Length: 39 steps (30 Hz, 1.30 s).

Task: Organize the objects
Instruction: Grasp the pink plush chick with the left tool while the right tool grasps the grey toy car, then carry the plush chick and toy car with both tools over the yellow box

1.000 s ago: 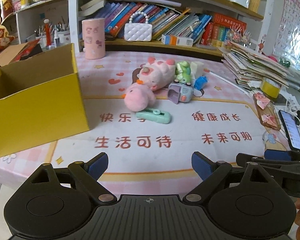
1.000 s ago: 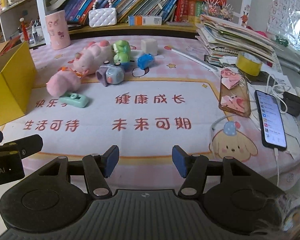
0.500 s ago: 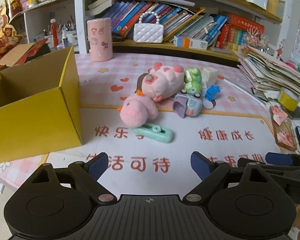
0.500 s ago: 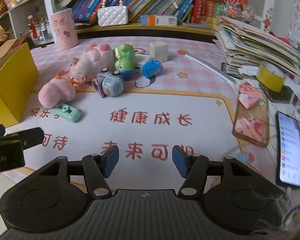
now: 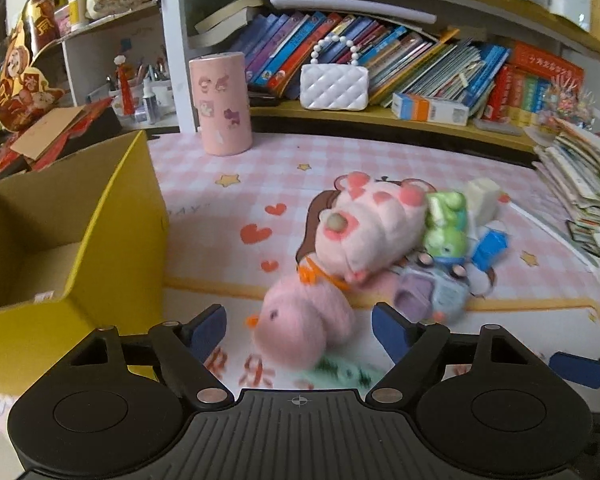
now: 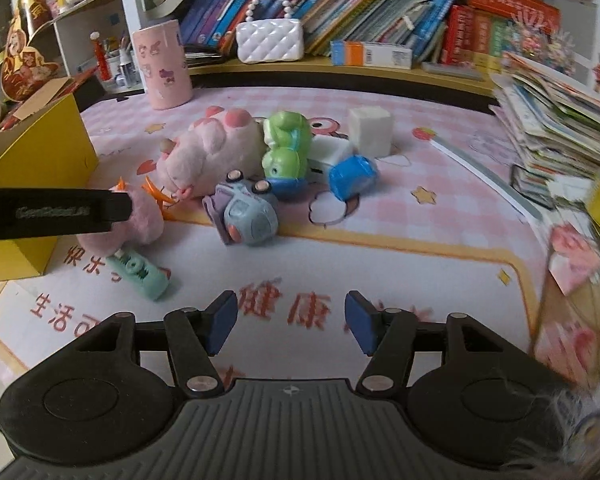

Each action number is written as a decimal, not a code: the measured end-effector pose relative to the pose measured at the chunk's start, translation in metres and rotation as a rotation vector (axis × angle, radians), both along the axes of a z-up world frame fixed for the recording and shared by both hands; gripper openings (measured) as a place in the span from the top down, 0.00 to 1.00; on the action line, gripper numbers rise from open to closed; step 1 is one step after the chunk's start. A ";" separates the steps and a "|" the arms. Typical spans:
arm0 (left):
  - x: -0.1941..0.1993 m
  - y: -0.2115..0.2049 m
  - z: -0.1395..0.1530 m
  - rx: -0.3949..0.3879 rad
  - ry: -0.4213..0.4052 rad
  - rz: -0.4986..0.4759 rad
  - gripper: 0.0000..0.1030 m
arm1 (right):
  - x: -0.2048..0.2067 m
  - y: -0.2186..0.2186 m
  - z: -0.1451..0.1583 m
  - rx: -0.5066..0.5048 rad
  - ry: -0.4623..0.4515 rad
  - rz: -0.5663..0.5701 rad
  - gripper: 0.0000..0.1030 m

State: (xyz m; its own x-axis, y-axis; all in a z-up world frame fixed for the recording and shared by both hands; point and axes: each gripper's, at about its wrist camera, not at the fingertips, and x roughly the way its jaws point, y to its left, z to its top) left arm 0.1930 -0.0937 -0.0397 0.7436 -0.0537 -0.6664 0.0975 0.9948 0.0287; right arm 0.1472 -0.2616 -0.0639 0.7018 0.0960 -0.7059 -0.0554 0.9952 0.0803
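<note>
The left gripper [image 5: 299,330] is closing around the small pink plush [image 5: 300,320], which is lying on the surface beside the yellow box [image 5: 112,248], though its pads are not yet pressing. The right gripper [image 6: 291,322] is hanging empty, jaws opening, short of the blue toy car [image 6: 246,210]. Compared with a second ago, both grippers are sitting much nearer the toy pile; next, I judge, comes clamping and lifting the plush boxward.

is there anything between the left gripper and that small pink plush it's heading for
Nothing visible. The small pink plush lies on the mat straight ahead of the left gripper, framed between its blue pads, which are closing but not yet pressing it. The mint tape dispenser lies beside it, nearer the camera, not blocking.
</note>
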 end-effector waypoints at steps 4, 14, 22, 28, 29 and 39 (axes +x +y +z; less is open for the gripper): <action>0.025 -0.003 -0.011 0.014 0.039 0.006 0.21 | 0.022 0.002 -0.004 0.000 -0.026 0.036 0.33; 0.050 -0.003 -0.025 0.022 0.129 0.021 0.21 | 0.070 0.014 -0.017 0.006 -0.053 0.147 0.29; 0.060 -0.005 -0.031 0.016 0.167 0.032 0.24 | 0.092 0.029 -0.029 -0.019 -0.042 0.203 0.51; 0.062 -0.012 -0.036 0.038 0.212 0.012 0.36 | 0.084 0.020 -0.028 -0.051 -0.049 0.194 0.52; 0.061 -0.013 -0.035 0.042 0.208 0.011 0.39 | 0.082 0.017 -0.027 -0.048 -0.049 0.184 0.52; 0.034 -0.004 0.001 -0.068 0.122 -0.016 0.50 | 0.048 -0.003 -0.006 0.013 -0.047 0.092 0.52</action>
State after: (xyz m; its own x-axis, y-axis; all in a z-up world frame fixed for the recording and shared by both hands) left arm 0.2271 -0.0976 -0.0389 0.6562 -0.1133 -0.7461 0.1124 0.9923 -0.0519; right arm 0.1950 -0.2649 -0.0700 0.7218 0.1707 -0.6707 -0.1509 0.9846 0.0883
